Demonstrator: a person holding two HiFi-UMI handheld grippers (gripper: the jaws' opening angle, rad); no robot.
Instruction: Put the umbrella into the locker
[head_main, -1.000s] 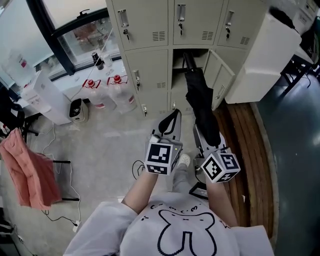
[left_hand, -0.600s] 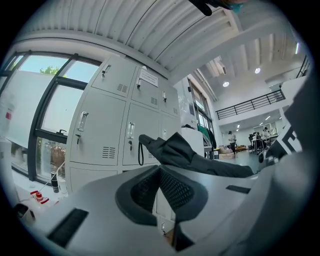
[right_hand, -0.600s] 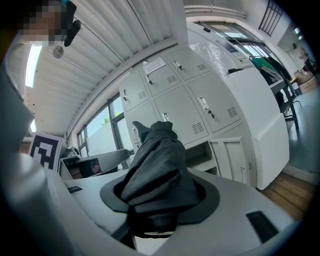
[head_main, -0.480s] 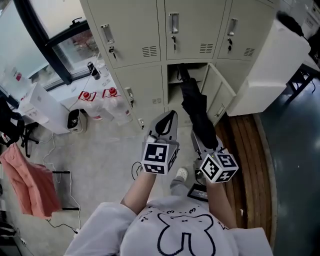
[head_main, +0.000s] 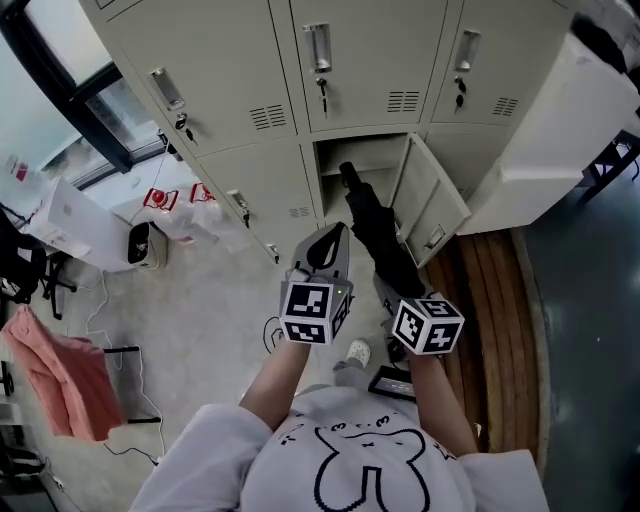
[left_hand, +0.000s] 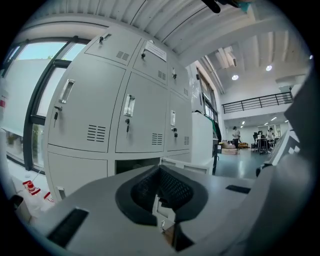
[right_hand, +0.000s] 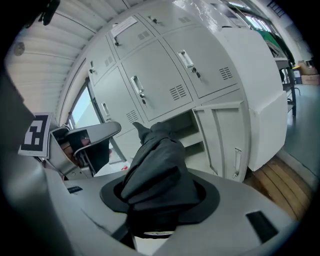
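A folded black umbrella (head_main: 373, 232) sticks forward out of my right gripper (head_main: 395, 285), which is shut on its lower part. Its tip reaches the mouth of the open lower locker (head_main: 362, 156), whose door (head_main: 429, 201) swings out to the right. In the right gripper view the umbrella (right_hand: 157, 165) fills the jaws of my right gripper (right_hand: 160, 197) and points at the open locker (right_hand: 186, 131). Just left of the umbrella, my left gripper (head_main: 328, 240) is shut with nothing in it. The left gripper view has my left gripper (left_hand: 162, 195) facing the locker bank.
Shut lockers (head_main: 370, 60) surround the open one. A big white cabinet (head_main: 540, 130) stands at the right, beside a wooden strip (head_main: 492, 290). Bottles (head_main: 185, 210), a small white appliance (head_main: 140, 245), cables and a pink cloth (head_main: 55, 375) lie to the left.
Both grippers have moved forward towards the lockers. The umbrella's tip went from in front of the opening to its mouth. The right gripper tilted lower.
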